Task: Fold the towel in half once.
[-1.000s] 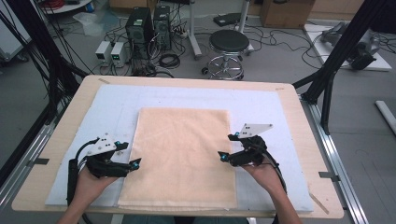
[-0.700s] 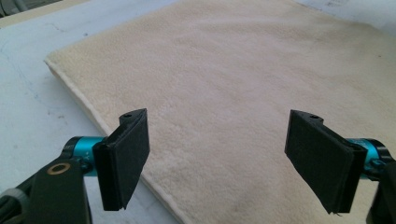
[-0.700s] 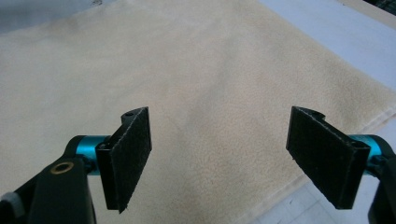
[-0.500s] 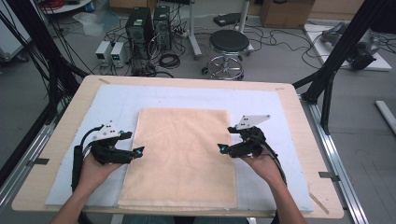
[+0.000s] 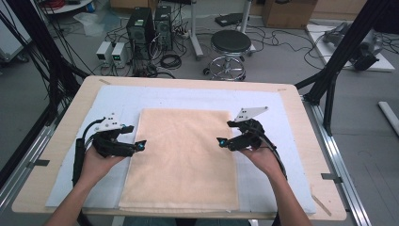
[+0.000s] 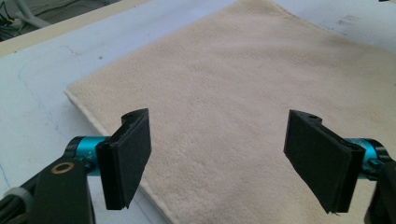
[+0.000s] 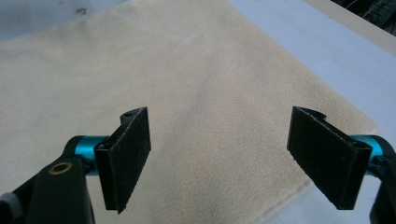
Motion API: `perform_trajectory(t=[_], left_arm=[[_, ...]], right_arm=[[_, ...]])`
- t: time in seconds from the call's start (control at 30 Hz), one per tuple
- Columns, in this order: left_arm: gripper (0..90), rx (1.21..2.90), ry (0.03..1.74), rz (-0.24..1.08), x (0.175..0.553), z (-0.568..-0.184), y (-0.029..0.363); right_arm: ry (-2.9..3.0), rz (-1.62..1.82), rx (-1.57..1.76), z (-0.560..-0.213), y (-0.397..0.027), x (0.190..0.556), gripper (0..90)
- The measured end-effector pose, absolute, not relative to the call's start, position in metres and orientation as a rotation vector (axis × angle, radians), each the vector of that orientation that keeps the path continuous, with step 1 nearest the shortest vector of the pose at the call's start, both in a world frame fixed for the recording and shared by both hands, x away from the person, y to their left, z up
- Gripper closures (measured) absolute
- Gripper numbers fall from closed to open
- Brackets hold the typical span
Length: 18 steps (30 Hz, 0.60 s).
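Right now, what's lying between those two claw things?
In the high view, only bare beige towel lies between the left gripper and right gripper.

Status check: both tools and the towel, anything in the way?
Left tool open, empty, at the towel's left edge. Right tool open, empty, at its right edge. Beige towel flat on the white mat, not gripped. Nothing blocking.

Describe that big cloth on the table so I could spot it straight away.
On the wooden table lies a pale blue mat. In its middle, between the two open grippers, rests the towel, flat and rectangular. Its peach, fuzzy surface sets it apart from the smooth mat.
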<state>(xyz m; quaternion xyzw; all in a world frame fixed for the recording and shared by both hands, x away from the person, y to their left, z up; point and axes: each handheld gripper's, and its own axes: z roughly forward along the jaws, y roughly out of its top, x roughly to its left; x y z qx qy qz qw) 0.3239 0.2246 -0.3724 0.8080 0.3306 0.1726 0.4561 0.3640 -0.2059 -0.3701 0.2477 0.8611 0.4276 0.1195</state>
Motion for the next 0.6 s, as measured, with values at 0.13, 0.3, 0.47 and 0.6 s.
perform_trajectory(t=[0.13,0.3,0.47,0.6], left_arm=[[23.7,2.008,0.82,0.429,0.332,-0.366,0.224],[23.7,2.007,0.824,0.43,0.342,-0.362,0.222],[23.7,2.015,0.839,0.429,0.35,-0.364,0.223],[23.7,2.011,0.85,0.43,0.356,-0.365,0.223]], right_arm=[[2.521,1.235,0.73,-0.369,-0.205,0.37,20.9],[2.522,1.245,0.746,-0.369,-0.206,0.377,20.8],[2.518,1.244,0.758,-0.366,-0.207,0.383,20.8],[2.507,1.248,0.749,-0.363,-0.206,0.387,21.0]])
